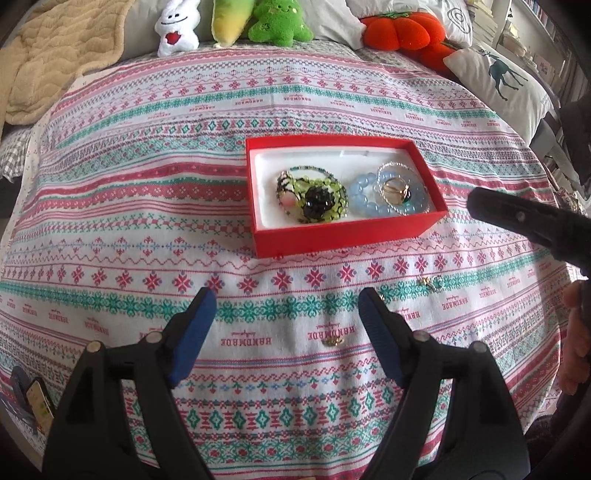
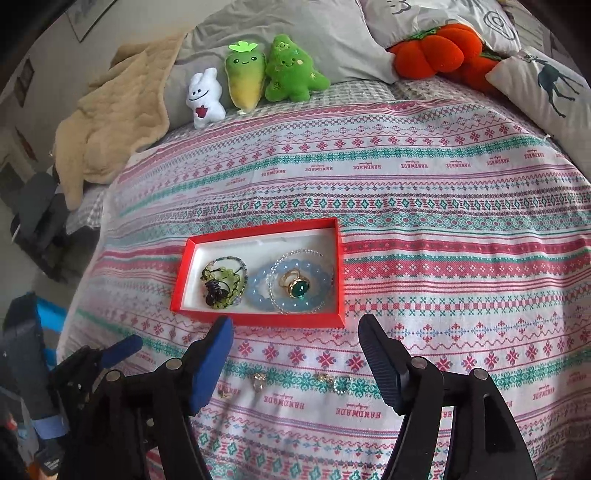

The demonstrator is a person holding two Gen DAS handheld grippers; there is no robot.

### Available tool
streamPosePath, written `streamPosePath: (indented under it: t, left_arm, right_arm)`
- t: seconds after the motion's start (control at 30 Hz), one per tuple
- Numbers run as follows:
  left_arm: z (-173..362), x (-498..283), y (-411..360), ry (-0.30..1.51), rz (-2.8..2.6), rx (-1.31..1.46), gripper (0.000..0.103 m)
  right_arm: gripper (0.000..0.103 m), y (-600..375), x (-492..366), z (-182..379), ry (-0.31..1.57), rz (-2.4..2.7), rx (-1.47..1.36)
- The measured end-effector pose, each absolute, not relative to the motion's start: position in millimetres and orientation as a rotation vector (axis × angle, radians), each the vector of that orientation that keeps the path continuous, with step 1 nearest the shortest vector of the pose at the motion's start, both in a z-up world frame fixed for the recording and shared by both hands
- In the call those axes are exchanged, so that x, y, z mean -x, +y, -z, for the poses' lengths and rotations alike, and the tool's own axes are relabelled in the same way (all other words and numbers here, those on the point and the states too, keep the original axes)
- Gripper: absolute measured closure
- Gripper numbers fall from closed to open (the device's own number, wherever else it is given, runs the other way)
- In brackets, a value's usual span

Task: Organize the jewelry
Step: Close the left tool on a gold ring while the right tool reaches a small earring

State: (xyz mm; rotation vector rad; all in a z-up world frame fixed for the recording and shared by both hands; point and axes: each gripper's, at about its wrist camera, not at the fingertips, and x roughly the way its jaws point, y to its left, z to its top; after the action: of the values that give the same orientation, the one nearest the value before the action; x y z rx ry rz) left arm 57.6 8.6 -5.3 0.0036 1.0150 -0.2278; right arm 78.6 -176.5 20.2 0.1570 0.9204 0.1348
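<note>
A red box [image 1: 343, 232] [image 2: 258, 318] with a white lining sits on the patterned cloth. It holds a green bead bracelet [image 1: 314, 195] [image 2: 223, 280], a pale blue bead bracelet [image 1: 364, 201] [image 2: 295, 282] and a gold ring with a green stone [image 1: 397, 188] [image 2: 297, 288]. Small gold pieces lie loose on the cloth [image 1: 332, 341] [image 1: 430, 282] [image 2: 258, 380] [image 2: 334, 382]. My left gripper [image 1: 286, 295] is open and empty, just short of the box. My right gripper [image 2: 295, 323] is open and empty over the loose pieces.
Plush toys [image 2: 258, 77] [image 1: 273, 20], an orange pumpkin cushion [image 2: 436, 48], a deer pillow [image 1: 506, 81] and a beige blanket [image 2: 114, 114] line the far side of the bed. The right gripper's finger [image 1: 517, 218] shows at the right of the left wrist view.
</note>
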Motion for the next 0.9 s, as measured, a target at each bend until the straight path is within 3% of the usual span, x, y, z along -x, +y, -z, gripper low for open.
streamPosePath:
  t: [0.43,0.53,0.67,0.9]
  left_arm:
    - [28,-55,1,1.119,0.313,0.089,0.024]
    - [33,-58,-8,1.128,0.346,0.092,0.030]
    - [41,-65,-15,1.148,0.380,0.143,0.050]
    - [51,-75,-30,1.176,0.408,0.188,0.063]
  right_arm:
    - [0.029,-213,-60,20,1.066,-0.034,-0.144]
    - [0.029,-219,-58,23,1.082,-0.025,-0.152]
    - [0.029,-224,-57,29,1.102,-0.015,-0.152]
    - [0.029,-231,-56,30,1.109,-0.008,-0.156]
